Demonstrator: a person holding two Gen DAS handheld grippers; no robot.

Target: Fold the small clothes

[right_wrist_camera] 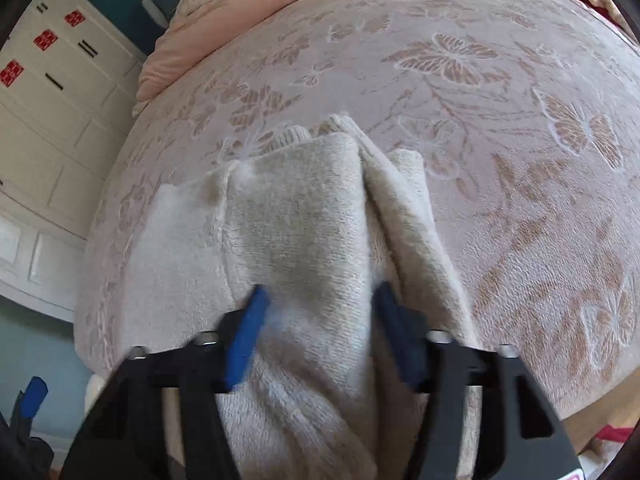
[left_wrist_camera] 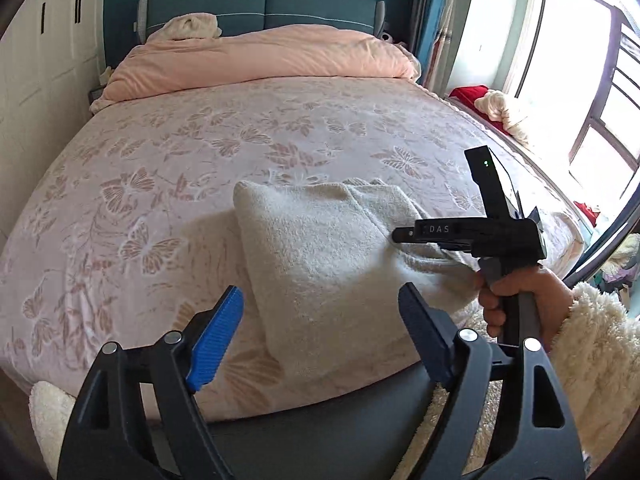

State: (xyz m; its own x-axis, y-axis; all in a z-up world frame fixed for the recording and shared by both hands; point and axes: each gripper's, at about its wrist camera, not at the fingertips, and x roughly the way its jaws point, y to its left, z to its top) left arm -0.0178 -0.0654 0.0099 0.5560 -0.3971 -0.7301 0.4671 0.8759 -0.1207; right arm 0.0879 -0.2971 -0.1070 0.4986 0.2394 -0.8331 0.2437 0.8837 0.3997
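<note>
A cream fleece garment (left_wrist_camera: 320, 256) lies partly folded on the pink butterfly bedspread (left_wrist_camera: 160, 184), near the bed's front edge. My left gripper (left_wrist_camera: 320, 336) is open and empty, held above the garment's near edge. My right gripper (left_wrist_camera: 404, 236) reaches in from the right, low over the garment's right side. In the right wrist view my right gripper (right_wrist_camera: 318, 336) has its jaws wide apart with a raised fold of the garment (right_wrist_camera: 304, 240) between the blue pads (right_wrist_camera: 246, 336). The pads do not pinch it.
A rolled peach duvet (left_wrist_camera: 260, 60) and a cream cloth (left_wrist_camera: 192, 26) lie at the teal headboard. White wardrobes (left_wrist_camera: 36, 60) stand to the left, and a window (left_wrist_camera: 580, 80) with a pile of clothes (left_wrist_camera: 500, 112) is to the right.
</note>
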